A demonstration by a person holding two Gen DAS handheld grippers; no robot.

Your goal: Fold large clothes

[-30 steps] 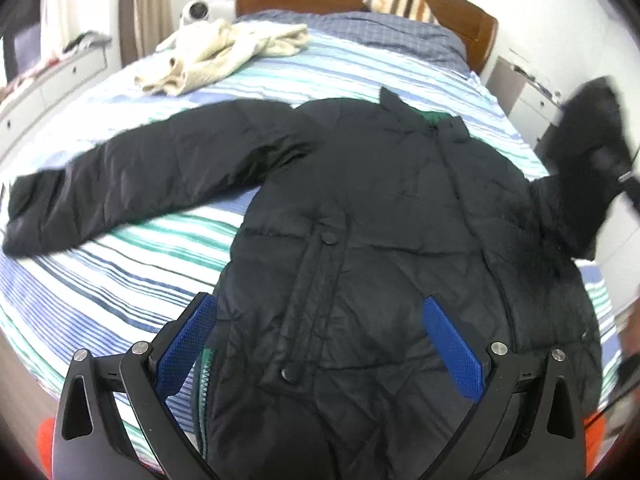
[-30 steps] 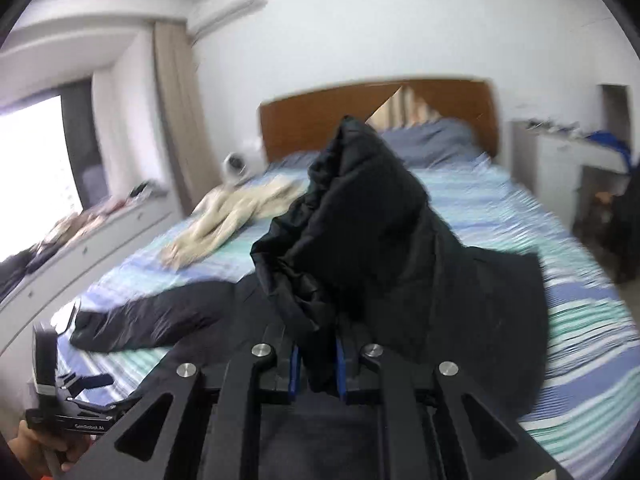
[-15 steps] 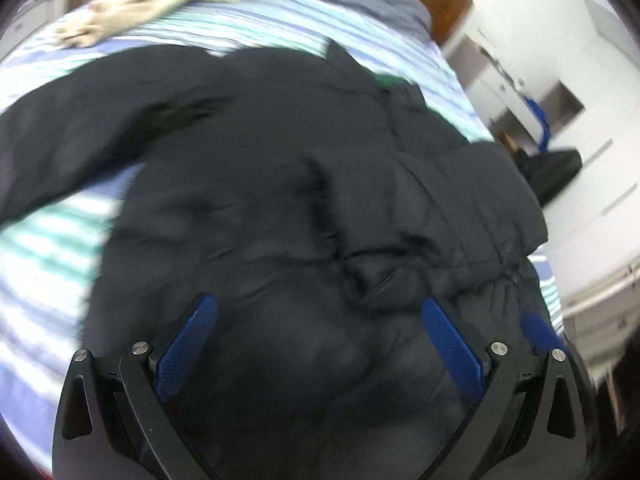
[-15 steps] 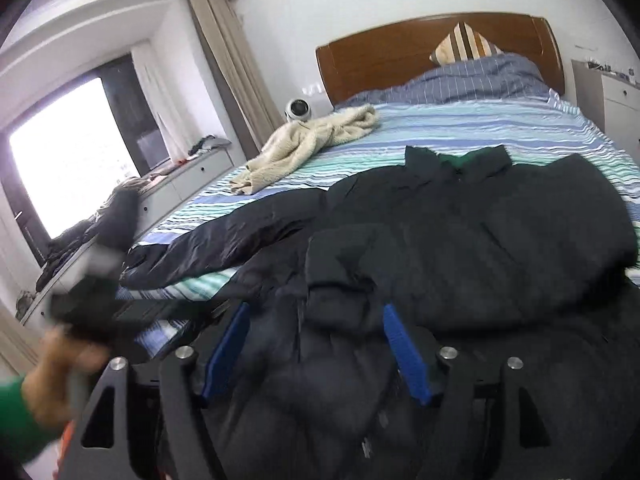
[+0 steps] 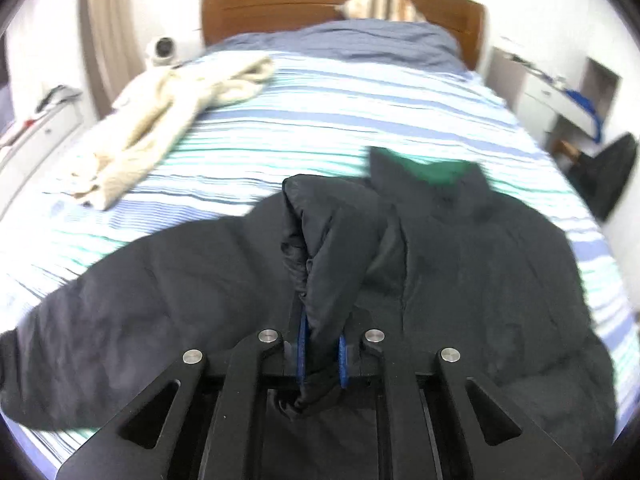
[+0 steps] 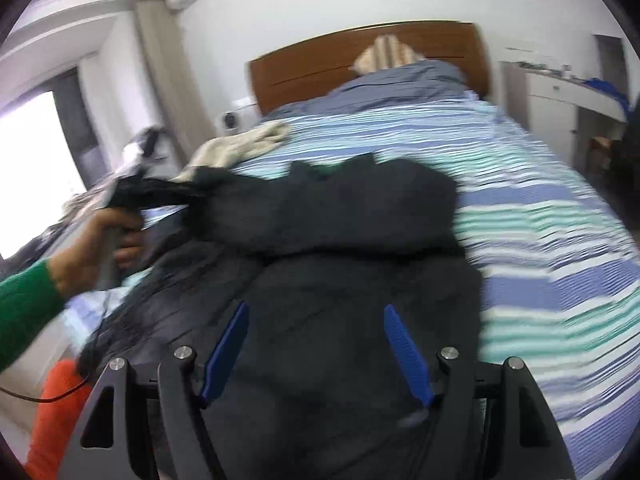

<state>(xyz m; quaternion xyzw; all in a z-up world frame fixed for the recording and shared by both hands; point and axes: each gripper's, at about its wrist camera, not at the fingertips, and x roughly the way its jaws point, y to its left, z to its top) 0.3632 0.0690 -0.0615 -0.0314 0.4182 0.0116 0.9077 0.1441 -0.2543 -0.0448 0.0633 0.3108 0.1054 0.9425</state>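
Note:
A black padded jacket (image 5: 480, 272) lies front up on the striped bed (image 5: 360, 112), green lining showing at its collar. My left gripper (image 5: 322, 332) is shut on a bunched end of the jacket's left sleeve, which stands up between the blue pads. In the right wrist view a hand (image 6: 92, 248) in a green sleeve holds that left gripper (image 6: 120, 196) up at the left, the sleeve stretched from it to the jacket (image 6: 340, 232). My right gripper (image 6: 316, 308) is open over the jacket's lower front, nothing between its fingers. The right sleeve lies folded across the chest.
A cream garment (image 5: 168, 108) lies at the bed's far left. A grey-blue duvet (image 5: 360, 44) and a striped pillow sit by the wooden headboard (image 5: 320, 4). A white nightstand (image 5: 560, 96) and a black bag (image 5: 608, 172) stand at the right. An orange thing (image 6: 56, 412) shows low on the left.
My left gripper has shut on the left sleeve's end and lifted it. My right gripper has let go of the right sleeve, left it across the chest, and drawn back open.

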